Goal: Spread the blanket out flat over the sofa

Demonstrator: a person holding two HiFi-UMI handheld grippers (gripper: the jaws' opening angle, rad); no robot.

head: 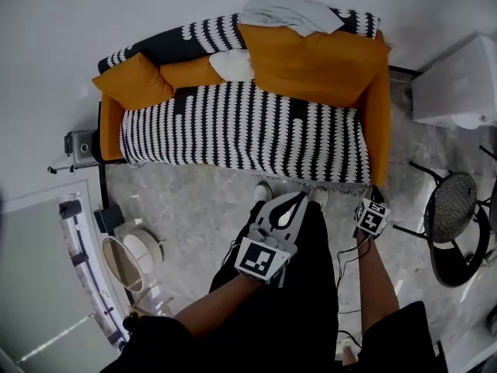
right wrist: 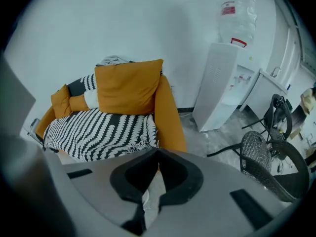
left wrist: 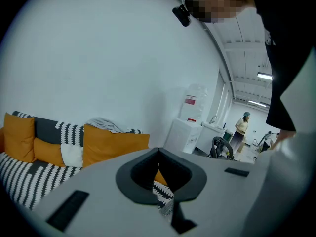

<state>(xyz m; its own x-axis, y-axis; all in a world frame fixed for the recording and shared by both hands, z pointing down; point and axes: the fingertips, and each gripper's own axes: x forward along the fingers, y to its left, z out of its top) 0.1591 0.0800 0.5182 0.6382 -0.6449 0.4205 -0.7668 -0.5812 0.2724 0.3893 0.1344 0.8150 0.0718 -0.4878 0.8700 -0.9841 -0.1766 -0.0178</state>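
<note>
Blanket (head: 248, 130): black-and-white pattern, lying flat across the seat of the orange sofa (head: 378, 107); its front edge hangs over the seat front. More of the same pattern runs along the backrest behind the cushions.
Cushions: large orange cushion (head: 311, 61) at the right of the backrest, smaller orange cushion (head: 132, 80) at the left end, small white cushion (head: 233, 67) between them.
Grey cloth (head: 291, 12): bunched on top of the backrest.
Left gripper (head: 295, 200): held over the floor in front of the sofa, apart from the blanket; jaws closed tip to tip, gripping nothing.
Right gripper (head: 373, 208): near the sofa's front right corner, clear of the fabric; jaws closed, gripping nothing.
Water dispenser (right wrist: 227, 78): white, against the wall right of the sofa.
Mesh chair (head: 454, 208): black, on the grey floor to the person's right.
</note>
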